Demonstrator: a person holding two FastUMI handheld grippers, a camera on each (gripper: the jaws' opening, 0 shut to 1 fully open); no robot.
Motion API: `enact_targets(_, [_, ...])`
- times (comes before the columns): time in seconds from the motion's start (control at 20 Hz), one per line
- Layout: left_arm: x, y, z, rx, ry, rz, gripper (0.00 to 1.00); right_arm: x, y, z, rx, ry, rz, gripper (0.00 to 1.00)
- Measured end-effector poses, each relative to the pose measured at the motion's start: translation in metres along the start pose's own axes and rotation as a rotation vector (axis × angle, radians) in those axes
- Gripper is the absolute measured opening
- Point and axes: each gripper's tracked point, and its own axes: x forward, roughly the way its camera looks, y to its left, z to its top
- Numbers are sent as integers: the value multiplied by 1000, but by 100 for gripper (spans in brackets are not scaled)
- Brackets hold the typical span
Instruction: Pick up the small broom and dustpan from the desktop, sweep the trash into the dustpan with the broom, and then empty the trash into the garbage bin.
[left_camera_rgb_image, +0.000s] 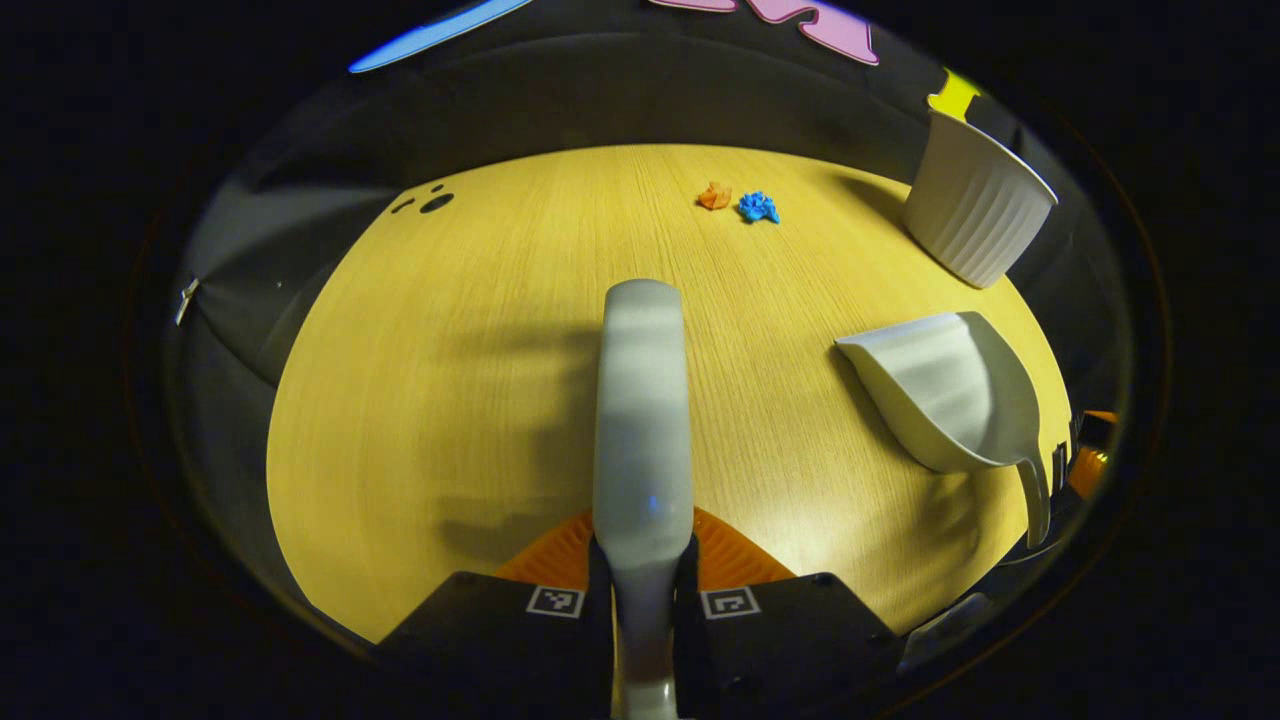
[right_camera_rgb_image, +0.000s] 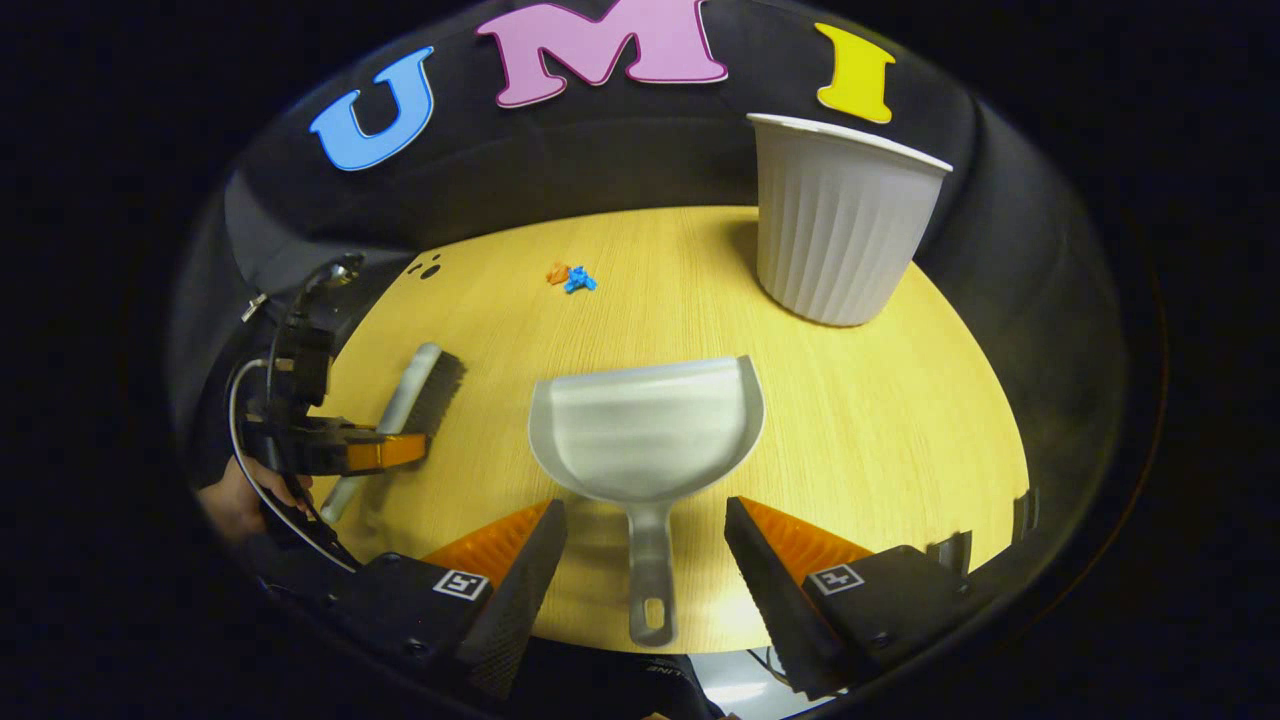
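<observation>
The small broom's pale handle (left_camera_rgb_image: 643, 420) runs straight out from my left gripper (left_camera_rgb_image: 643, 575), which is shut on it. From the right gripper view the broom (right_camera_rgb_image: 415, 400) lies on the table with its dark bristles facing right, and the left gripper (right_camera_rgb_image: 380, 452) clamps its handle. The white dustpan (right_camera_rgb_image: 650, 430) rests flat on the table, its handle (right_camera_rgb_image: 650, 570) lying between the spread fingers of my right gripper (right_camera_rgb_image: 647, 540), which is open and not touching it. An orange scrap (right_camera_rgb_image: 558, 272) and a blue scrap (right_camera_rgb_image: 579, 281) sit together far back. The dustpan (left_camera_rgb_image: 950, 400) shows at the right.
A white ribbed garbage bin (right_camera_rgb_image: 840, 220) stands on the wooden table (right_camera_rgb_image: 900, 420) at the back right, beyond the dustpan. A hand (right_camera_rgb_image: 235, 500) holds the left gripper at the table's left edge. Small dark holes (left_camera_rgb_image: 435, 203) mark the far left corner.
</observation>
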Motion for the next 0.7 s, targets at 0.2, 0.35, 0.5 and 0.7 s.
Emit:
enact_targets(0.2, [-27,4,3,14,-62,-6,28,16,1,-18,-8,72,-18,99])
enact_targets(0.35, [-46,5,-2,-14,-81,-16,28,29,-5,-34,24,130,-38,100])
enact_targets(0.5, [-60,11,-9,-8,-88,8,28,44,-14,-46,17,183,-77,100])
enact_targets(0.7, [-70,15,-15,-10,-90,30,28,65,-16,-55,-24,242,-108,99])
